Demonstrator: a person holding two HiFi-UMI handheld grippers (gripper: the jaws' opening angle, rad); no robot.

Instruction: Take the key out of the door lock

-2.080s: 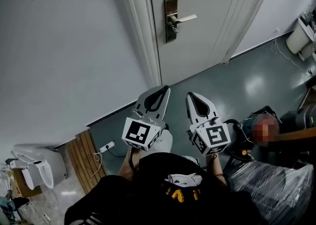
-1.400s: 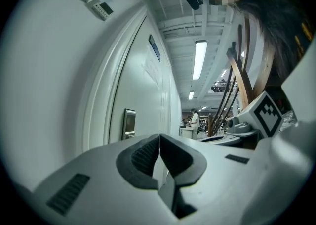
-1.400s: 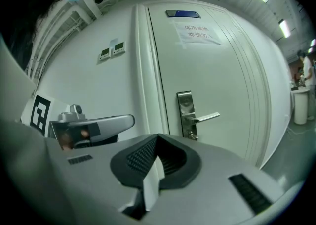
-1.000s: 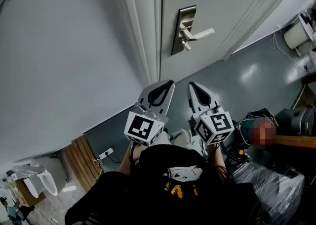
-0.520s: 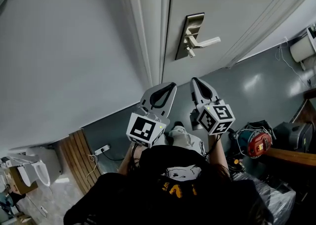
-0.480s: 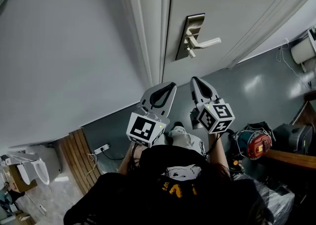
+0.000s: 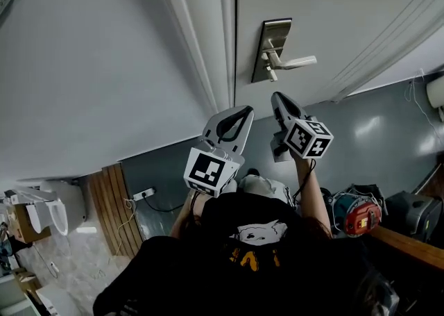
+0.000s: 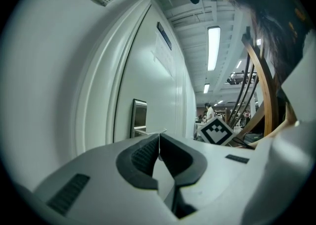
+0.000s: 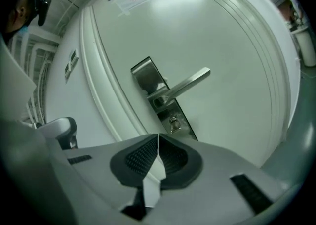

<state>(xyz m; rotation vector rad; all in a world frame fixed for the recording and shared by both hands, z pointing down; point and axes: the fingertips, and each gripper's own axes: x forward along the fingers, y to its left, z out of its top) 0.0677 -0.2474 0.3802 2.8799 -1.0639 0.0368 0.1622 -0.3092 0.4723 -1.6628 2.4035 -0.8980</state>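
Note:
A white door carries a steel lock plate with a lever handle pointing right. In the right gripper view a small silver key sticks out of the plate below the handle. My right gripper is raised just below the lock, shut and holding nothing, a short way from the key. My left gripper hangs beside it to the left, near the door frame, also shut with nothing in it. From the left gripper view the lock plate shows edge-on.
A grey wall fills the left. On the floor lie a wooden slat panel and a power strip at the left, and a red power tool and cluttered gear at the right. The person's dark shirt fills the bottom.
Both grippers have risen toward the door, the right one lifting higher and closer to the lock. The head view has shifted so the lock sits nearer the middle.

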